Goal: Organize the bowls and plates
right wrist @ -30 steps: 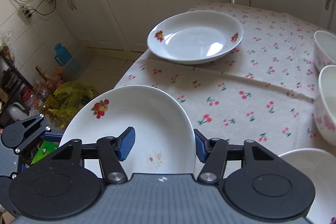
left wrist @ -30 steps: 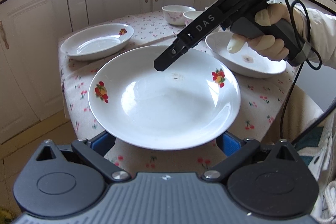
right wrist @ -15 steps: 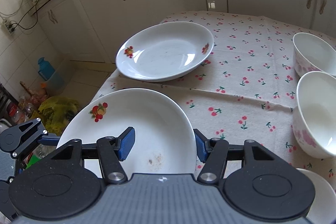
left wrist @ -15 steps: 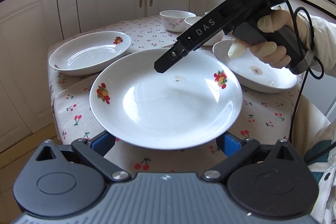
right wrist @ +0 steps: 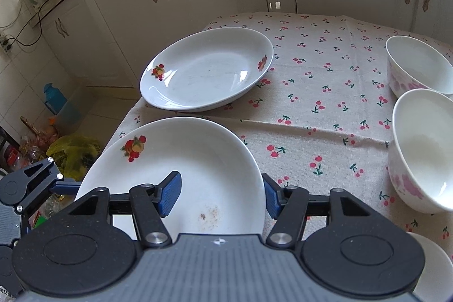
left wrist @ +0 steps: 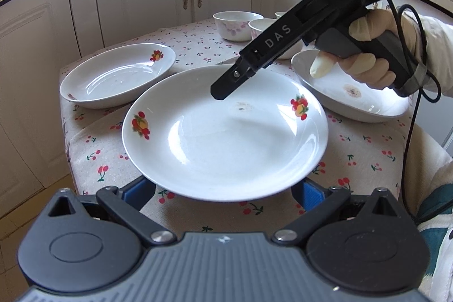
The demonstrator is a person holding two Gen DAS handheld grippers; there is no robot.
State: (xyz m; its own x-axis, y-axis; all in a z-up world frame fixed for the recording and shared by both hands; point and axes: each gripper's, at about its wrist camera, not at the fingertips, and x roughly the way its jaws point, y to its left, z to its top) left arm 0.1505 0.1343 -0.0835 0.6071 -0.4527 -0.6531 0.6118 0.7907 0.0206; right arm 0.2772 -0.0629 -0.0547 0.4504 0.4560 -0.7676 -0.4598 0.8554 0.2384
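Observation:
A white plate with red fruit prints [left wrist: 223, 132] hangs in the air over the table's near edge; it also shows in the right wrist view [right wrist: 184, 174]. My right gripper [right wrist: 220, 196] is shut on its rim, one blue pad [right wrist: 170, 193] inside the plate, the other outside. My left gripper [left wrist: 223, 191] is open, its blue pads under the plate's near rim. A second fruit plate [left wrist: 116, 74] [right wrist: 206, 68] rests on the table's left. A third plate [left wrist: 348, 92] lies at the right. Two pink-flowered bowls [right wrist: 419, 64] [right wrist: 421, 149] stand behind it.
The table has a cherry-print cloth [right wrist: 325, 104] and stands in a corner of white kitchen cabinets [left wrist: 158, 2]. Its left edge drops to a tiled floor with a yellow bag [right wrist: 73, 152] and clutter. The person's gloved hand [left wrist: 365, 67] holds the right gripper's handle.
The held plate and both grippers have moved forward over the table, nearer the second fruit plate. The grip on the plate has not changed.

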